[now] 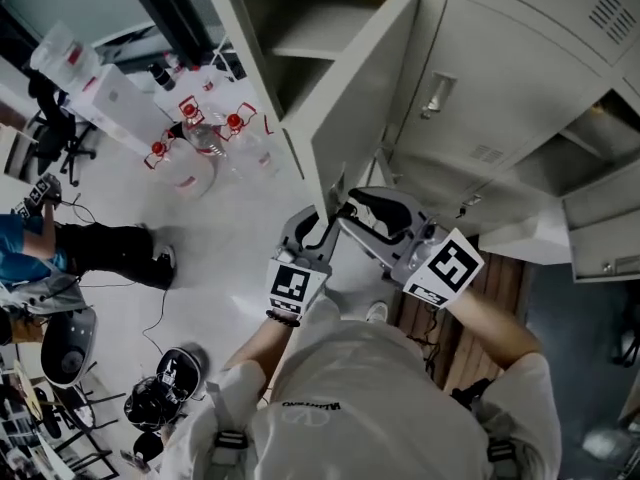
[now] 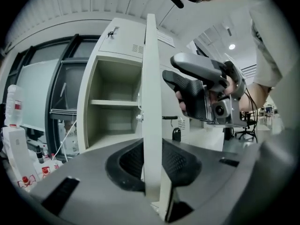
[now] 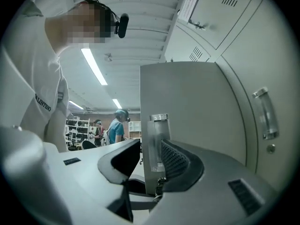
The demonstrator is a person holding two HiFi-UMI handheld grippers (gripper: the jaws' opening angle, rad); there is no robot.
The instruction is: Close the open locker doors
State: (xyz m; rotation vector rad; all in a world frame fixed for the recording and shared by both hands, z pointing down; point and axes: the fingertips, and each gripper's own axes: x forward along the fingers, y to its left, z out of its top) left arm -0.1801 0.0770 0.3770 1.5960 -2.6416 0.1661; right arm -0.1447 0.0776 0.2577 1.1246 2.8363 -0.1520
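- Currently the open locker door (image 1: 365, 98) juts out from the bank of lockers towards the person. Its compartment (image 1: 300, 38) and the shelf inside are exposed.
- Both tools meet at the door's free vertical edge, which is probably the best place to swing the panel on its hinges.
- The left gripper (image 2: 152, 163) sees the door (image 2: 152, 102) edge-on. The panel runs straight up between its jaws, and both pads appear pressed against it, so the jaws are clamped on the door's edge. That grip likely steers the door and stops it from swinging freely.
- The right gripper (image 3: 150, 161) straddles the same edge from the other side, level with the door's clear pull handle (image 3: 154, 139).
- Its jaws stand wide apart. One pad lies close against the handle and the other is well clear, with an open gap, so nothing is gripped.
- With the jaws spread like this, the right tool could press flat on the door face (image 3: 197, 111) or come away, leaving the left to guide the swing.
- The neighbouring door, with its own handle (image 3: 263, 112), is shut.
- Further right, in the head view, another compartment (image 1: 600, 133) also gapes, so more than one door seems left to close.
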